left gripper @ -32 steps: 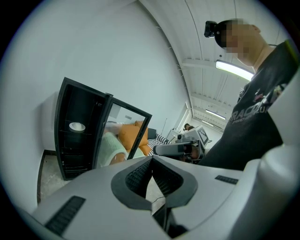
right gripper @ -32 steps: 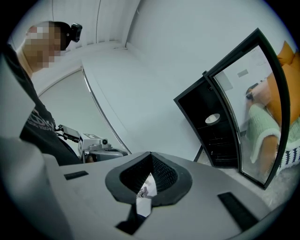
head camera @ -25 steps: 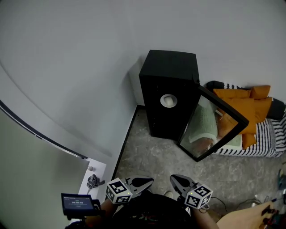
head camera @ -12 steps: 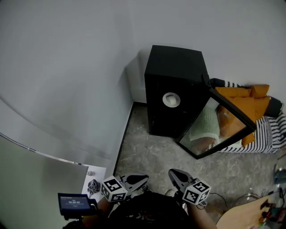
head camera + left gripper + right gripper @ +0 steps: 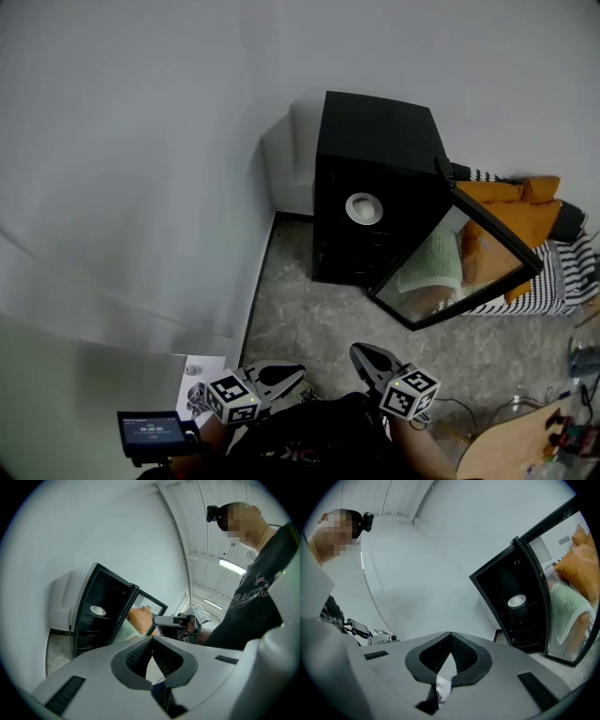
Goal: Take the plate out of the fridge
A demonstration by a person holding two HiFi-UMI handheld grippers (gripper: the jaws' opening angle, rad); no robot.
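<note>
We stand facing a plain pale wall [image 5: 141,141] that meets a speckled grey floor [image 5: 319,319] in a corner. In that corner is the black fridge [image 5: 375,159], upright, its back towards the wall. Its glass door [image 5: 469,267] is swung wide open to our right, and the pane shows pale green and orange shapes. Beyond the door, against the right edge of the head view, lies striped bedding [image 5: 567,281] with orange cushions [image 5: 511,202] on top.

Our two grippers are low in the head view, near our body and well apart from the fridge. The left gripper [image 5: 298,368] points toward the open cabinet. In the left gripper view its jaws [image 5: 152,637] meet at the tips with nothing between them. The right gripper [image 5: 357,350] sits just beside it. Its jaws [image 5: 450,633] are likewise pressed together and empty.

The plate [image 5: 364,208] is a small white round dish. It rests on an upper shelf inside the fridge, near the front edge. It shows in the left gripper view [image 5: 97,610] and the right gripper view [image 5: 516,602] too, untouched by either gripper.
</note>
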